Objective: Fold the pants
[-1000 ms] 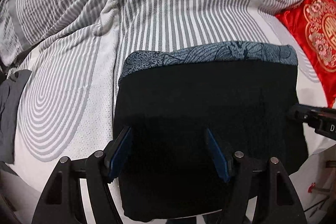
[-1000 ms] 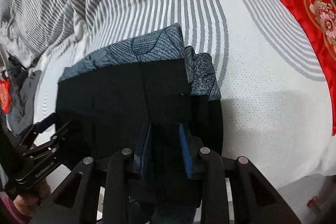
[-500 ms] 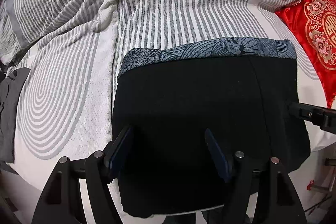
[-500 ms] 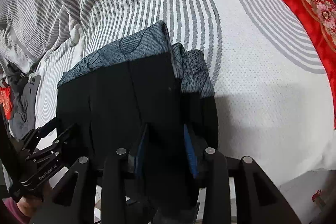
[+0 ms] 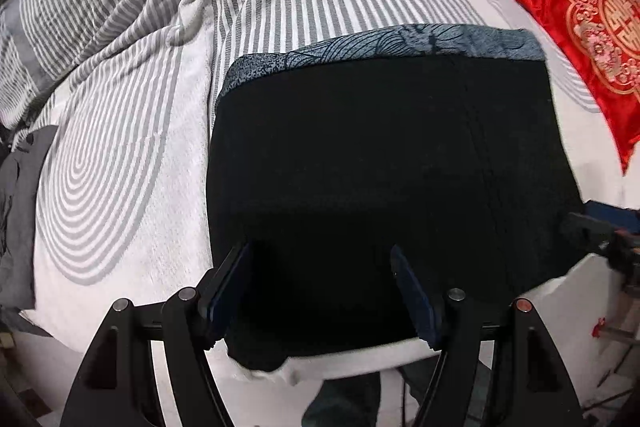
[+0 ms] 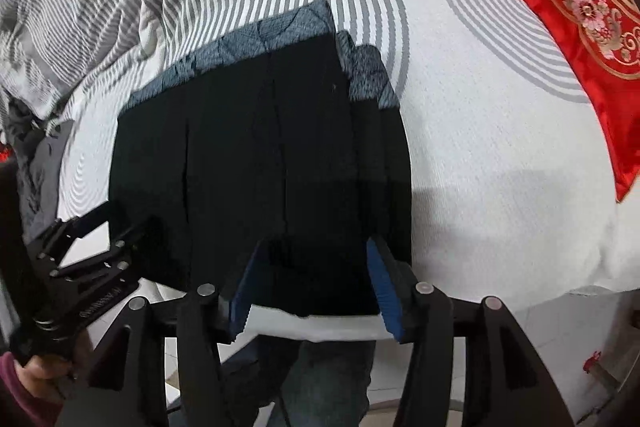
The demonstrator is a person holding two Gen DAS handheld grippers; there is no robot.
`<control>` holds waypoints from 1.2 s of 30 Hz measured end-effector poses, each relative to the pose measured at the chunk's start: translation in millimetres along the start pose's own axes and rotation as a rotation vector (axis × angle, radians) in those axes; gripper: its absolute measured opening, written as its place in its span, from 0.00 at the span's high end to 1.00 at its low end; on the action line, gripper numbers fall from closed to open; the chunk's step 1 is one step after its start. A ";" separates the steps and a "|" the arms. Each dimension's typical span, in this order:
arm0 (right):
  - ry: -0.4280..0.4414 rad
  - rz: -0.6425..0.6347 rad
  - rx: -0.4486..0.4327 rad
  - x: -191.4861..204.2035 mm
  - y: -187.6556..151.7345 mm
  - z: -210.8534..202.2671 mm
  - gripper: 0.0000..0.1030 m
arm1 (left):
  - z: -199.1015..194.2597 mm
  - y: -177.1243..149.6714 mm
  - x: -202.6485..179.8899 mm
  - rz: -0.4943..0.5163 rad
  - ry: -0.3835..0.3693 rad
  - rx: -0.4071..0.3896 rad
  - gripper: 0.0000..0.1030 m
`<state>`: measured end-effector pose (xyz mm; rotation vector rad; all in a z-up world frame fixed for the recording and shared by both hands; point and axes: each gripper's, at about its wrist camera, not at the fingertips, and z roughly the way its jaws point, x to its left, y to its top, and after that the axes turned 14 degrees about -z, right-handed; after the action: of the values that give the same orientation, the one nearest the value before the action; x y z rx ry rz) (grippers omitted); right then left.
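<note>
Both the left gripper (image 5: 320,287) and right gripper (image 6: 312,279) hover fingers apart over the near edge of the folded black pants with blue-patterned waistband (image 5: 380,167) on the striped bed (image 5: 120,167).

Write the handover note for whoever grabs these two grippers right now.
Left gripper: open, holding nothing, fingers straddling the near edge of the pants.
Right gripper: open, nothing clamped, at the near right corner of the pants.
Pants: folded into a compact black stack on the striped bedsheet, patterned blue-grey waistband at the far edge, layers showing on the right side.
Done: the folds look complete and the stack lies flat.
Left: probably just back both grippers away; tidy the offset right-hand layers if wanted.
Nearby: red cushion to the right, grey garment on the left.
</note>
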<state>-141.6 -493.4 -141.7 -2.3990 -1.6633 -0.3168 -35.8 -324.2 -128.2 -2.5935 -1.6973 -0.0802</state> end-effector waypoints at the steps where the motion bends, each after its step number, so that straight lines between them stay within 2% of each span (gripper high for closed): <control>1: 0.001 0.005 0.001 0.4 -0.9 -2.0 0.43 | -4.4 -3.0 1.0 0.004 -0.004 -0.007 0.30; 5: 0.013 0.023 -0.005 1.7 -7.4 -13.6 0.40 | -21.3 -15.1 3.7 0.033 -0.012 -0.025 0.30; 10: 0.010 0.031 0.009 11.2 -23.6 -23.3 0.34 | -30.5 -32.5 7.2 0.079 0.019 0.019 0.30; 15: 0.025 0.025 0.025 30.7 -39.3 -31.4 0.29 | -53.4 -51.9 10.1 0.102 0.020 0.002 0.30; 17: 0.019 0.018 0.016 39.4 -42.4 -37.3 0.21 | -62.0 -54.2 12.3 0.095 0.015 0.001 0.30; 24: -0.055 -0.011 -0.029 55.5 -37.1 -61.9 0.15 | -94.4 -49.0 20.3 0.046 0.002 -0.068 0.30; 26: -0.076 -0.014 -0.039 57.4 -36.9 -68.4 0.04 | -99.2 -44.1 23.6 0.023 -0.002 -0.071 0.30; 27: -0.077 -0.013 -0.044 58.0 -37.3 -71.6 0.01 | -101.6 -42.6 25.2 0.011 0.004 -0.074 0.30; 31: -0.078 -0.009 -0.046 60.0 -38.1 -80.3 0.01 | -108.5 -39.8 30.9 -0.025 0.028 -0.080 0.30; 36: -0.089 -0.019 -0.048 65.9 -38.6 -88.4 0.01 | -114.1 -42.2 29.5 -0.024 0.018 -0.083 0.30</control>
<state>-160.5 -446.6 -36.3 -2.4677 -1.7365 -0.2596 -65.0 -287.4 -12.2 -2.6222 -1.7566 -0.1781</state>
